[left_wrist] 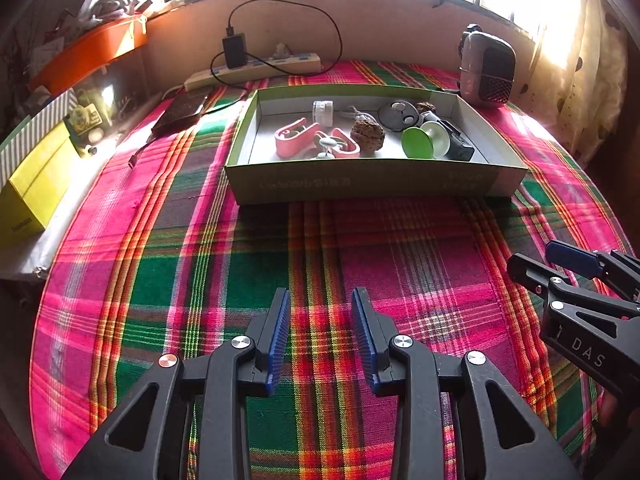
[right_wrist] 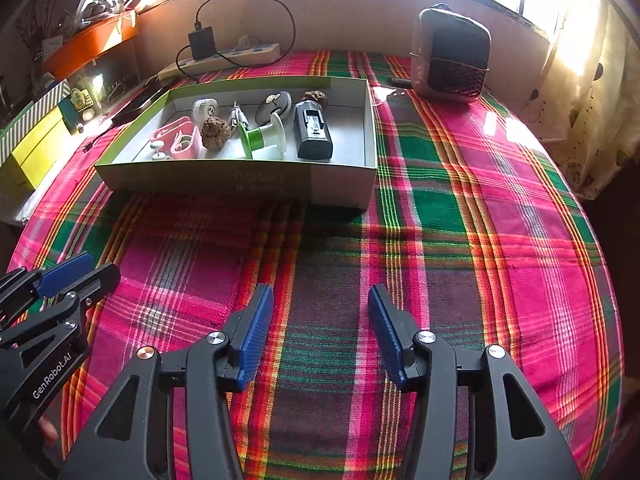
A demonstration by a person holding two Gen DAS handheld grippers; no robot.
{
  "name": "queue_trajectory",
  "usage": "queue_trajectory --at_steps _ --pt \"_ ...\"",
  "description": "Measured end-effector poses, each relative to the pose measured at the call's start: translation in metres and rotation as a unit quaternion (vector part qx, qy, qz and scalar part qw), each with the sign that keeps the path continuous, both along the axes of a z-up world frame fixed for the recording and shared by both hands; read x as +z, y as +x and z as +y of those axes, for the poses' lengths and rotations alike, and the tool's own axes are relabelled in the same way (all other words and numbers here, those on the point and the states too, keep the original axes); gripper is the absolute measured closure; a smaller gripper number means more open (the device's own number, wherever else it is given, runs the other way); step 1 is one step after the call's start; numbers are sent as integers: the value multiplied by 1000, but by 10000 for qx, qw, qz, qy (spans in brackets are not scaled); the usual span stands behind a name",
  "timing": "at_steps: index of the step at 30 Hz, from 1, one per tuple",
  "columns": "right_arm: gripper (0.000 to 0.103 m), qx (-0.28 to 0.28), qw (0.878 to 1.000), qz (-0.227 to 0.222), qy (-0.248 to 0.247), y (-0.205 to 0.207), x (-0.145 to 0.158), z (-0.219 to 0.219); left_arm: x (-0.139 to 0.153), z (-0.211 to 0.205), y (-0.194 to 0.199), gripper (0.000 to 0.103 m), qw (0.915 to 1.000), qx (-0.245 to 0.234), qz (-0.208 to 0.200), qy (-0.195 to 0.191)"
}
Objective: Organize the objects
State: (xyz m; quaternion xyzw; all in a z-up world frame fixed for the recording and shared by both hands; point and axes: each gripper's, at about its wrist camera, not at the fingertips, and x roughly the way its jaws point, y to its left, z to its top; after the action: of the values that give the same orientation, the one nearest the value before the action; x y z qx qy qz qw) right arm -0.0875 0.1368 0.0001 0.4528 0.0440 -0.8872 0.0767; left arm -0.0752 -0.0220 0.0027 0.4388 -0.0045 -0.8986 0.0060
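Both tongs, left and right, hang released and empty over the plaid cloth; box of oddments lies far.

"GenRobot.AI" is printed in white along the black body of the left gripper, as seen from the right wrist. On the black frame of the right gripper, the white letters "DAS" are shown in the left wrist view. Pale lettering is carried on the near outer wall of the shallow box, but it cannot be read. A small dark word, perhaps a brand, is printed on the yellow box; it is too blurred to be made out.
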Motion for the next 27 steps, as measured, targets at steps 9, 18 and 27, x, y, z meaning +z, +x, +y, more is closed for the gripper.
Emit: queue_trajectory --at_steps 9,18,27 --pt "48 -176 9998 54 53 8 -1 4 -2 3 4 73 9999 69 124 20" --pt "42 -355 9992 192 -5 13 -3 8 -3 2 5 73 9998 83 163 78" --pt "41 -363 9992 186 -16 12 -3 8 -2 2 5 73 9998 83 161 72"
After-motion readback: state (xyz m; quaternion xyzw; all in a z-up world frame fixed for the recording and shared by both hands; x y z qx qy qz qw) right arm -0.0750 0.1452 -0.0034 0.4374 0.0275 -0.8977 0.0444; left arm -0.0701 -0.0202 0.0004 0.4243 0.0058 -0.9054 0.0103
